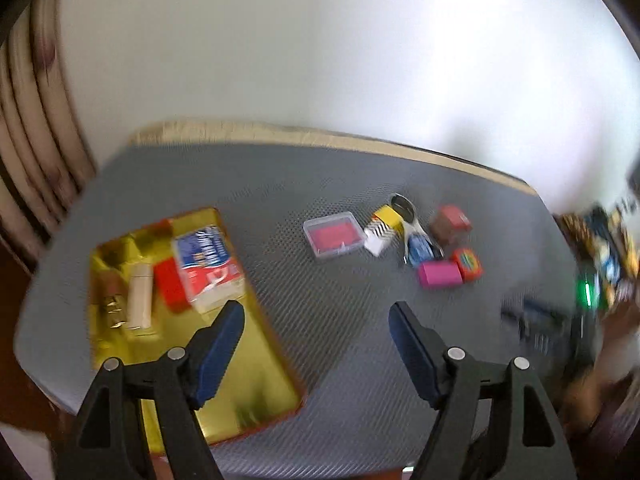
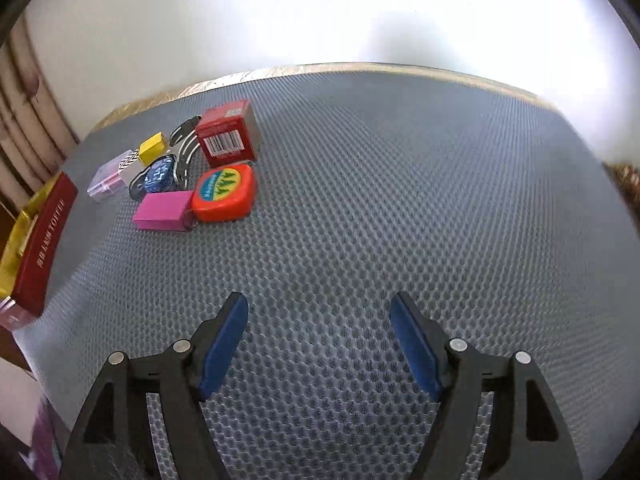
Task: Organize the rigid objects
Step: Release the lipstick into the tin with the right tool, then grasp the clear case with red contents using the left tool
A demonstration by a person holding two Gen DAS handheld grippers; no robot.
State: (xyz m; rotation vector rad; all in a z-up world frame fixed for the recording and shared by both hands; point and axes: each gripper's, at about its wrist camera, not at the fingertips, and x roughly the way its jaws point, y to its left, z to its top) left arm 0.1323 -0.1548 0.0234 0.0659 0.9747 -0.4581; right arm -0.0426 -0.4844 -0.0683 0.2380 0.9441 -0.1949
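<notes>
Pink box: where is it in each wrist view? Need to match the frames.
Left wrist: pink box right of centre, at the near edge of the loose pile.
Right wrist: pink box left of centre, nearest piece of the pile.
Shared landmark: the orange tape measure touching its right side in both views.

Grey honeycomb-patterned mat (image 2: 360,200) lies under both claws, whose pads (image 2: 224,344) are blue on black arms. Ahead-left of the right claw: a pink box (image 2: 162,211), an orange case (image 2: 224,194) with green trees on yellow, a red box (image 2: 226,134) with a white barcode, and a yellow box (image 2: 152,148) with black-white zigzags. Below the left claw, a gold tray (image 1: 248,360).
</notes>
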